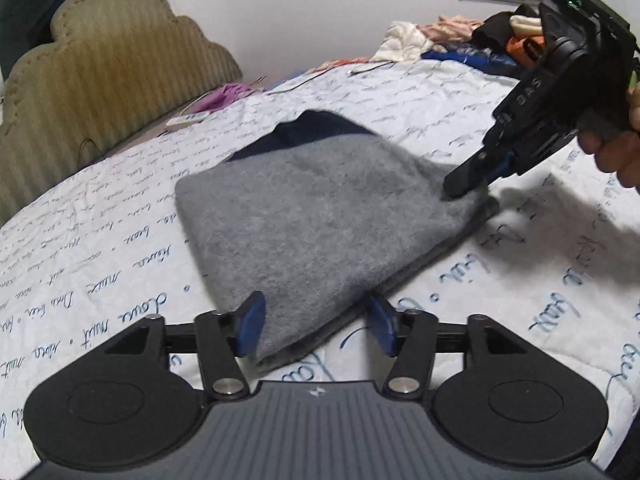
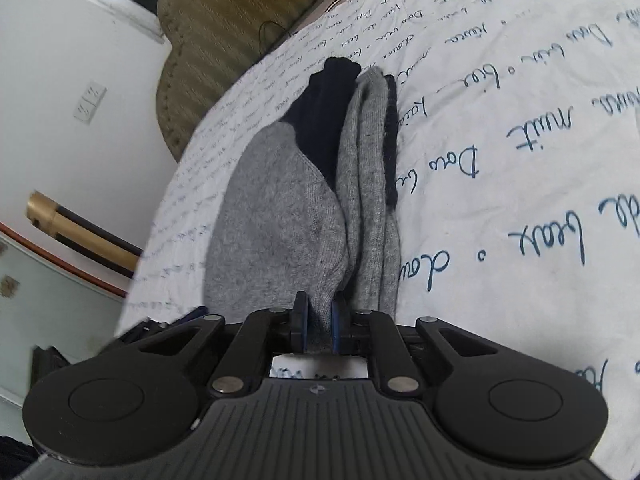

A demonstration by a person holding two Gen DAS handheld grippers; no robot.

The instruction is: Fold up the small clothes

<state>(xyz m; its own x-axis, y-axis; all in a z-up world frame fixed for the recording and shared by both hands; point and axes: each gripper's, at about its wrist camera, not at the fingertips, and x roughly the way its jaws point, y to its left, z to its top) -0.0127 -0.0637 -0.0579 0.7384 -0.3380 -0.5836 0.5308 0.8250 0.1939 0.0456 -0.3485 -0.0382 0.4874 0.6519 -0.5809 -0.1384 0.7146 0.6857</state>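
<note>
A grey knitted garment with a dark navy part at its far end lies folded on the white bedspread. My left gripper is open, its blue pads either side of the garment's near corner. My right gripper comes in from the right and pinches the garment's right corner. In the right wrist view the right gripper is shut on a fold of the grey garment, whose navy part lies at the far end.
A tan padded headboard stands at the left. A pile of clothes lies at the far right of the bed. A remote control and purple cloth lie near the headboard. A hand holds the right gripper.
</note>
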